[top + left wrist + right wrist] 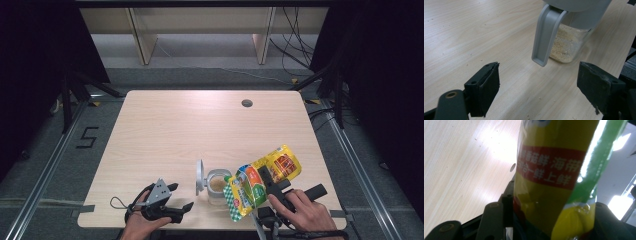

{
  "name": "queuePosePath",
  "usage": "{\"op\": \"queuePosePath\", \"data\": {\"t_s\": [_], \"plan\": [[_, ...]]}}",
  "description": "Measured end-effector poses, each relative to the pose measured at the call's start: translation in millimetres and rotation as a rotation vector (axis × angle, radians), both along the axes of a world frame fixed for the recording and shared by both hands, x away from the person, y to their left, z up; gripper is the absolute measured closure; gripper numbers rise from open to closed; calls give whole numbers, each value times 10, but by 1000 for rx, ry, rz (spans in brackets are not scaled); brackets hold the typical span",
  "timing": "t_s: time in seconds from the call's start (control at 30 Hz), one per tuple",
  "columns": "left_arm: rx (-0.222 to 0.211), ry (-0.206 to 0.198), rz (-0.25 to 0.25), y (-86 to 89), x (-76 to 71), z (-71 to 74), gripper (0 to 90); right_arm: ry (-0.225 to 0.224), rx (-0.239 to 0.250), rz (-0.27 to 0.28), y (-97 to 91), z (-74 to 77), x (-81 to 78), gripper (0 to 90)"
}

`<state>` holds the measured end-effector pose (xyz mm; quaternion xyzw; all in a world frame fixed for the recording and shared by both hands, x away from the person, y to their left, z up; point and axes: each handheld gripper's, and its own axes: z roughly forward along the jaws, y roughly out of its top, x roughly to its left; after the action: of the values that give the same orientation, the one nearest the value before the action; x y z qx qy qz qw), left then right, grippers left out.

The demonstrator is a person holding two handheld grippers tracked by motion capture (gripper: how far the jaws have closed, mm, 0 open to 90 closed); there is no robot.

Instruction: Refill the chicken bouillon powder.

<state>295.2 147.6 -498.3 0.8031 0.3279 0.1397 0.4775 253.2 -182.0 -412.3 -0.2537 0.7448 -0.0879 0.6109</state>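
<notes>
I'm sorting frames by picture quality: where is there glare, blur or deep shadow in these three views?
High view: the table is evenly lit and sharp, its surroundings at both sides fall into black. Left gripper view: the jar with its grey lid flap is crisp, the near jaws slightly soft. Right gripper view: the yellow pouch is close and blurred, with glare patches on the tabletop and bright streaks along the pouch's green edge.

A yellow-green pouch [260, 182] tilts over an open clear jar [218, 186] partly filled with beige granules.
</notes>
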Motion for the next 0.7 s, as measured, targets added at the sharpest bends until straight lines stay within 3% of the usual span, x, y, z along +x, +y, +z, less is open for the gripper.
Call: {"op": "queuePosePath", "data": {"t_s": [0.03,0.13,0.2,0.3,0.33,0.6,0.7], "plan": [[19,-1,1,14,8,2,178,0,0,0,-2,2,1,536],[-7,7,9,0,1,-4,178,4,13,-29,-13,2,-9,536],[11,6,4,11,5,-1,178,-2,-6,-18,-5,17,-5,536],[-4,7,9,0,3,-2,179,4,-5,1,-3,14,3,536],[-1,5,8,4,5,2,178,1,-12,-18,-4,20,-11,536],[9,2,0,12,6,7,178,-1,5,-6,4,22,-25,536],[13,2,4,15,2,12,178,2,-14,-6,23,20,-26,536]]}}
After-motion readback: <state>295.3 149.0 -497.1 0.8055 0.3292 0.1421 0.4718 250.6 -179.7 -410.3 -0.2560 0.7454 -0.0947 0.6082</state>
